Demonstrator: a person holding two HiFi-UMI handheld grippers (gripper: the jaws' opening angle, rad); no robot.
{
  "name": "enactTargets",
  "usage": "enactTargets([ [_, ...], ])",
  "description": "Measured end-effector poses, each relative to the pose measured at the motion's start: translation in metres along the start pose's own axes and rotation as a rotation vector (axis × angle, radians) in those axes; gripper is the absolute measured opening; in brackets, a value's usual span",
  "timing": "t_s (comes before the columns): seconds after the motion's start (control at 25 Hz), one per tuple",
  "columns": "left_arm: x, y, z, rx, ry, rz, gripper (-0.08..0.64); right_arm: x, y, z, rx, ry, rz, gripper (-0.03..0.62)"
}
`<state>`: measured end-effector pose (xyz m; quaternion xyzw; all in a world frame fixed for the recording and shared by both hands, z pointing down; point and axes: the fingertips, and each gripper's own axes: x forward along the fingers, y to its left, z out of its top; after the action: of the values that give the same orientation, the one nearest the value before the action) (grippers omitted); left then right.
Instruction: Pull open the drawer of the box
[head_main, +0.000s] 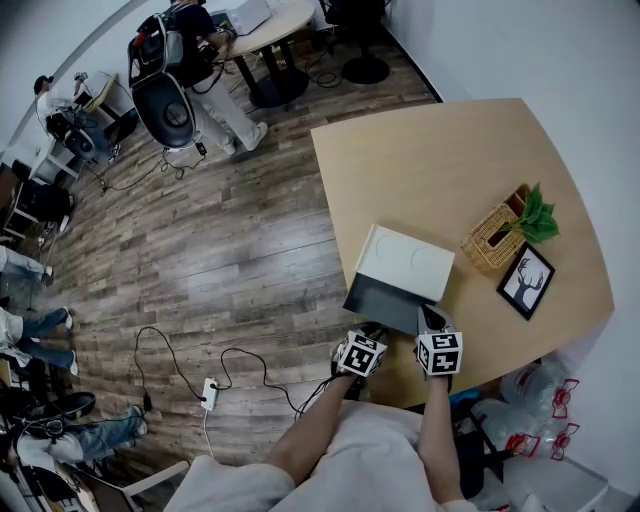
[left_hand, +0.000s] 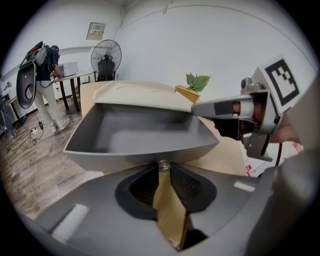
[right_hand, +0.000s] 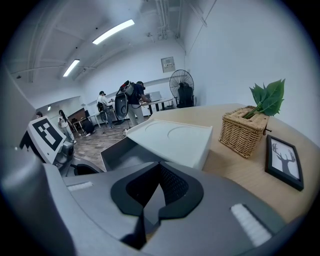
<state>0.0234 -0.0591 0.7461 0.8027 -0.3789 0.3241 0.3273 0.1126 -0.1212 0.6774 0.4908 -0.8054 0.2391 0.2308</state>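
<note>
A white box (head_main: 405, 262) lies near the table's front edge, and its grey drawer (head_main: 383, 303) is pulled well out toward me. In the left gripper view the drawer (left_hand: 140, 132) is an empty tray with a small knob (left_hand: 163, 165) on its front. My left gripper (left_hand: 163, 169) is shut on that knob; in the head view the left gripper (head_main: 364, 338) meets the drawer's front. My right gripper (right_hand: 160, 174) is shut on nothing and hovers over the drawer's front right corner (right_hand: 117, 150), beside the box lid (right_hand: 175, 140). The right gripper (head_main: 433, 325) also appears in the head view.
A wicker basket (head_main: 493, 238) holding a green plant (head_main: 538, 217) and a framed deer picture (head_main: 526, 281) sit right of the box. The table edge (head_main: 335, 225) runs just left of the drawer, over wooden floor. People, a fan and desks stand far off.
</note>
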Motion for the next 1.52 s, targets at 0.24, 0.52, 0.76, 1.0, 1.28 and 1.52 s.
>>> enactTargets([
  [0.24,0.0,-0.001,-0.003,0.003,-0.005,-0.004,0.13,-0.003,0.005,-0.003,0.004,0.0,0.0,-0.003],
  [0.52,-0.004,0.0,-0.017,0.044,0.036,-0.031,0.141,-0.004,0.009,-0.003,0.015,-0.005,0.006,-0.002],
  [0.76,-0.03,0.018,-0.017,0.072,-0.024,-0.031,0.141,-0.01,0.022,-0.001,0.051,-0.032,-0.013,-0.003],
  [1.0,-0.06,0.045,0.019,0.064,-0.149,-0.001,0.14,-0.012,0.038,-0.004,0.071,-0.056,-0.039,-0.002],
  [1.28,-0.079,0.062,0.032,0.083,-0.209,-0.002,0.132,-0.015,0.056,-0.013,0.113,-0.082,-0.062,-0.002],
  [1.52,-0.084,0.069,0.027,0.103,-0.217,-0.014,0.089,-0.015,0.067,-0.022,0.139,-0.097,-0.076,-0.002],
])
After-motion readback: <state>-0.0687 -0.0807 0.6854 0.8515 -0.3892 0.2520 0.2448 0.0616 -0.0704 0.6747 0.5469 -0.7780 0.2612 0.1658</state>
